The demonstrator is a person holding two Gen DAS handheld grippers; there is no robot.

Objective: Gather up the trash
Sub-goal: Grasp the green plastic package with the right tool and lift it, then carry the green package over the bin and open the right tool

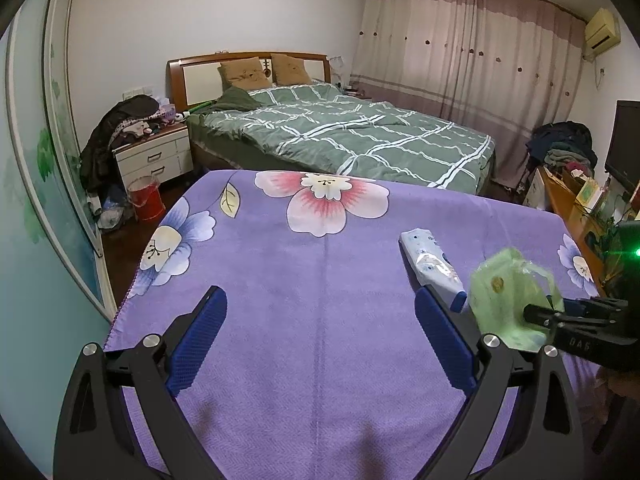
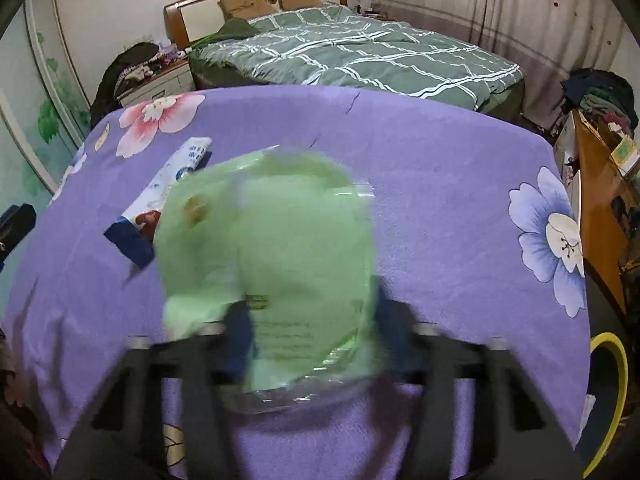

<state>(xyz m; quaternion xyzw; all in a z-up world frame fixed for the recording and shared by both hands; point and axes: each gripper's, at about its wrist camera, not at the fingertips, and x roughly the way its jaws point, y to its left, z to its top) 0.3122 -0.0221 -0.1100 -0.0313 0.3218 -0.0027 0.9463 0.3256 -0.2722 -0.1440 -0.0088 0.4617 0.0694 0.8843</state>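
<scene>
My right claw (image 2: 312, 320) grips one pale green plastic packet (image 2: 272, 248), centre frame, above the purple flowered bench (image 2: 440, 200); one blue-and-white wrapper (image 2: 160, 196) lies beside it. Only the right view shows a yellow rim (image 2: 618, 376), lower right. My left claw (image 1: 320, 320) gapes empty.

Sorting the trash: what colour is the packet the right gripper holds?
Pale green packet, clearest in the right wrist view.

Your work surface was a table under a purple floral cloth (image 1: 304, 320); a white-and-blue packet (image 1: 434, 264) lay near its pink flower (image 1: 324, 200).
</scene>
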